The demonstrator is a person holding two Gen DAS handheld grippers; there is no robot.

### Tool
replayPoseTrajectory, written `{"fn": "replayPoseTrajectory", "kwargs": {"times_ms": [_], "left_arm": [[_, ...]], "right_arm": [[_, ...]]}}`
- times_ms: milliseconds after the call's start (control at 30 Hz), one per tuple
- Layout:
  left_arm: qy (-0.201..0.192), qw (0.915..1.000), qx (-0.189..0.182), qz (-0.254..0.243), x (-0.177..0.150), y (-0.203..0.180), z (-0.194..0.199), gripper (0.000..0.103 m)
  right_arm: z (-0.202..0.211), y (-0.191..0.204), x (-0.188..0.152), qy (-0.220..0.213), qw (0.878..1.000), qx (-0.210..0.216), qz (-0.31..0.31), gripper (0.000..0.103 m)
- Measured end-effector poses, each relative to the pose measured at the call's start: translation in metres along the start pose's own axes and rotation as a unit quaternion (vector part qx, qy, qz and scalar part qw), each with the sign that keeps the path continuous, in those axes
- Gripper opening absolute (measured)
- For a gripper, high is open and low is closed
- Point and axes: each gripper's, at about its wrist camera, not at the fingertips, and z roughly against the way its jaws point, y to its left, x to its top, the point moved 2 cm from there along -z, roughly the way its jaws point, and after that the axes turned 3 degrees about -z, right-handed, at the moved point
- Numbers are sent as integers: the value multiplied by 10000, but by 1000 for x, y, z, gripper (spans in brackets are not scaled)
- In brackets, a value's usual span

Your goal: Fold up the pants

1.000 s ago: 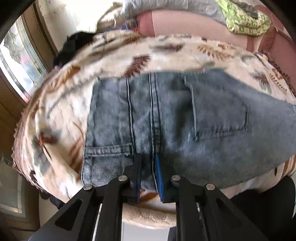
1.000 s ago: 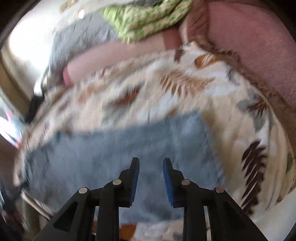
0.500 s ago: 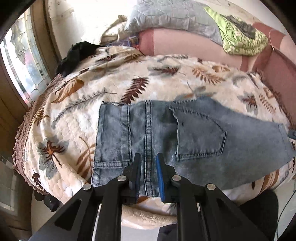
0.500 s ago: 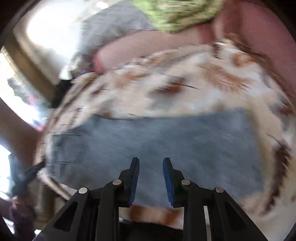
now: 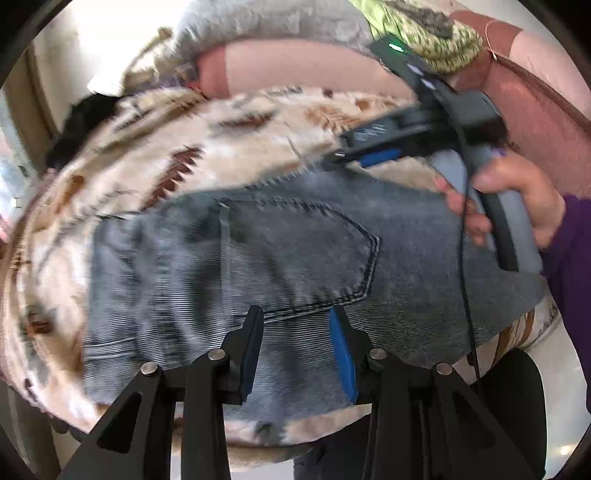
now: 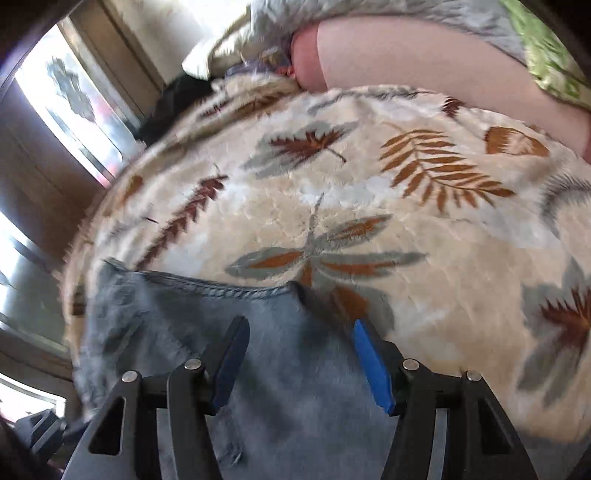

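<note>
Blue denim pants point(image 5: 280, 266) lie flat on a leaf-print blanket point(image 5: 229, 133), back pocket up. My left gripper point(image 5: 295, 339) is open just above the denim near the pocket's lower seam, holding nothing. My right gripper point(image 6: 299, 343) is open over the far stitched edge of the pants point(image 6: 229, 325), empty. In the left wrist view the right gripper point(image 5: 354, 157) reaches in from the right, held by a hand, its tips at the pants' far edge.
The blanket point(image 6: 369, 206) covers a bed or couch with pink cushions point(image 5: 295, 66), a grey pillow point(image 5: 273, 22) and a green cloth point(image 5: 424, 33) at the back. A window point(image 6: 74, 99) and a dark item point(image 5: 85, 122) are at the left.
Both grippers have opened wider. The left gripper moved right from the centre seam toward the back pocket. The right gripper swung left to the pants' far edge and entered the left view.
</note>
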Motion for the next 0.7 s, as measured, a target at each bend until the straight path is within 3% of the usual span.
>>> {"fn": "replayPoseTrajectory", "kwargs": {"times_ms": [67, 167, 233, 300, 400, 467, 567, 700], "left_arm": [[138, 9999, 3, -16, -2, -2, -14, 38], [156, 9996, 46, -213, -7, -4, -23, 38], [119, 9987, 154, -466, -13, -8, -26, 38], [90, 9964, 349, -765, -19, -14, -27, 38], [140, 9961, 399, -771, -19, -15, -26, 38], [246, 9970, 263, -684, -17, -11, -23, 38], [213, 9984, 151, -502, -16, -4, -8, 38], [-2, 9988, 294, -381, -15, 0, 11, 44]], "right_arm": [[-19, 0, 1, 220, 9997, 23, 134, 56], [-33, 6, 0, 421, 9982, -14, 429, 27], [-34, 14, 2, 376, 9969, -181, 665, 20], [-40, 16, 6, 347, 9967, -359, 642, 19], [-51, 6, 11, 146, 9982, -487, 331, 14], [-50, -2, 16, 111, 9996, -261, -69, 19], [-26, -9, 13, 60, 9989, 113, -461, 22], [29, -17, -3, -492, 9972, 253, -497, 29]]}}
